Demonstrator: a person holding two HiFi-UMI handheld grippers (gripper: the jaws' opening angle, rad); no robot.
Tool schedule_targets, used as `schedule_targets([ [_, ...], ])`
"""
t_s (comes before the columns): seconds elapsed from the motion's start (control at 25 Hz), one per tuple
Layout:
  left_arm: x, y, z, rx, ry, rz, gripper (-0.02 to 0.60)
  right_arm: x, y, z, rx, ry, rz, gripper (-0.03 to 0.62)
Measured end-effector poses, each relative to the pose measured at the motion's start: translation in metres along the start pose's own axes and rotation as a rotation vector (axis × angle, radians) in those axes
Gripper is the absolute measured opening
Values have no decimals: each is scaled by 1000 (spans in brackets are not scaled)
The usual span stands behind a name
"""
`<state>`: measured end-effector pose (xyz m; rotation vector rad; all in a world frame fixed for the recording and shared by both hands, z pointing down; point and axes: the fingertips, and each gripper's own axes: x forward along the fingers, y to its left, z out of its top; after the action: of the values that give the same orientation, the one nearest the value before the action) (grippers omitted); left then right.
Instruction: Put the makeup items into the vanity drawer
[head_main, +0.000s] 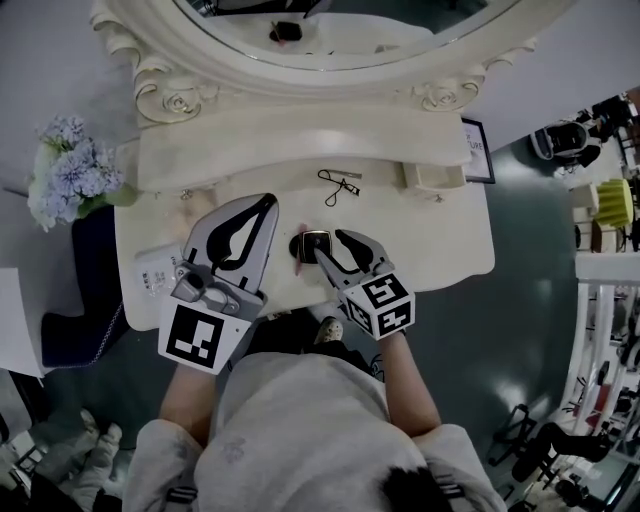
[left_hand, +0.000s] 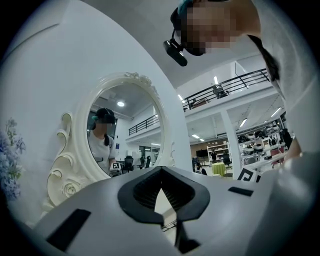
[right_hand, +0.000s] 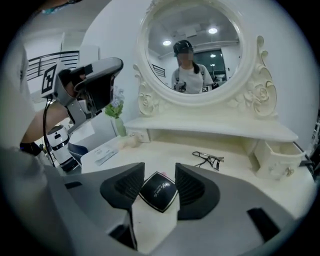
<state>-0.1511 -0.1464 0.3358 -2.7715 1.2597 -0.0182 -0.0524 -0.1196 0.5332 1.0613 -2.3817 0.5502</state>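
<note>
Light: ceiling lamps (left_hand: 216, 80) are glowing softly; head view is looking dim.
Edges: gripper views are bulging, corners darkening.

Head view looks steeply down on the vanity top (head_main: 440, 240); both gripper views face its mirror (right_hand: 192, 45).

Grey shirt (head_main: 300, 410); grey left claw (head_main: 266, 201), right claw (head_main: 323, 241).

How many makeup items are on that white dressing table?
2 for sure: a square black compact between the right gripper's jaws, and a black metal eyelash curler further back. A pink thing beside the compact, mostly hidden, may be a third.
</note>
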Motion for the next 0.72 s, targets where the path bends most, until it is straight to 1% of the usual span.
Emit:
schedule_targets([
  [0.16,2,2,-5,1,4,-17,14,10,0,-18,78,46,-31,204],
  [0.44,6,5,-14,-2,24,-23,14,25,-4,-30,235,63,-93,272],
  [0.56,6,9,-17,2,33,-24,14,28,-6,-36,294,80,-126,287],
  [0.72,9,11,-21,-2,34,-28,14,34,-5,-44,358,96,-135,301],
])
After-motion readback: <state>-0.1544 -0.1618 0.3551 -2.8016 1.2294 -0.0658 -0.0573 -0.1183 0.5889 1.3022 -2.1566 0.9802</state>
